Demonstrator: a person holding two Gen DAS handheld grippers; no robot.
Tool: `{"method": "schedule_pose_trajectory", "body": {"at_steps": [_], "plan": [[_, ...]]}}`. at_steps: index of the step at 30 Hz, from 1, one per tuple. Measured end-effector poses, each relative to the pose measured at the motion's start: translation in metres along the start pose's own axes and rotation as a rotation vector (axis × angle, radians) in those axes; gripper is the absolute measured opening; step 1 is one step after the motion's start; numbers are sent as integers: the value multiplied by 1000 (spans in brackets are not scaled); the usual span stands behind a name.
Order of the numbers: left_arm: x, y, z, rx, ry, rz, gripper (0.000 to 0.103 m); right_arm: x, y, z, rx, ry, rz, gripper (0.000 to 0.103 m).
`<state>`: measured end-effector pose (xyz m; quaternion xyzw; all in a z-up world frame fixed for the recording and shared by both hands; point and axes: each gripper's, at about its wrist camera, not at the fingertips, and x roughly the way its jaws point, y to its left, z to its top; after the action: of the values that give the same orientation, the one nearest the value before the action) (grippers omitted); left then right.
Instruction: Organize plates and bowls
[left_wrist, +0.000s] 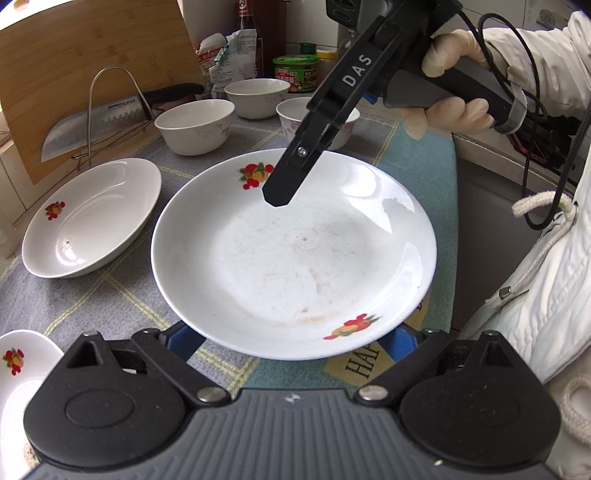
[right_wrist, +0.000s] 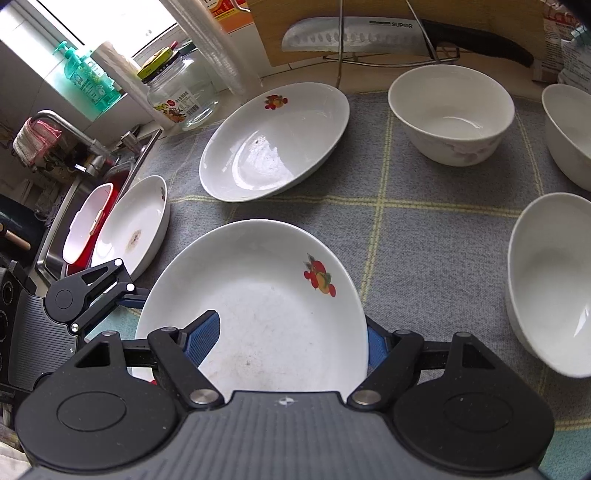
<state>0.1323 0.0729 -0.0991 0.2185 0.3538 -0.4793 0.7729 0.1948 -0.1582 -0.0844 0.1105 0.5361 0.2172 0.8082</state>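
A: Plate (left_wrist: 291, 254) sits centre frame, over the checked cloth (left_wrist: 110, 291) on the bench, between both claws.
B: Left claw (left_wrist: 295, 341)?
A: Spread wide under the near rim; contact hidden.
B: Right claw (right_wrist: 291, 341)?
A: Half open, blue fingers (right_wrist: 205, 338) either side of the rim, gripping it.

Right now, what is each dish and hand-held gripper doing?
held plate: lifted, empty, smudged
right hand-held gripper: shut on its rim
left hand-held gripper: fingers under held plate, grip unclear
side plate: empty, tilted
three bowls: upright, empty
glass jar: lid on
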Motion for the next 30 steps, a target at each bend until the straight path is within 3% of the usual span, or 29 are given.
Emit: {"method": "schedule_pose_trajectory", "body": {"at_steps": [30], "plan": [[-87, 50, -62, -177, -35, 198, 97, 59, 122, 69, -264, 23, 88, 84]]}}
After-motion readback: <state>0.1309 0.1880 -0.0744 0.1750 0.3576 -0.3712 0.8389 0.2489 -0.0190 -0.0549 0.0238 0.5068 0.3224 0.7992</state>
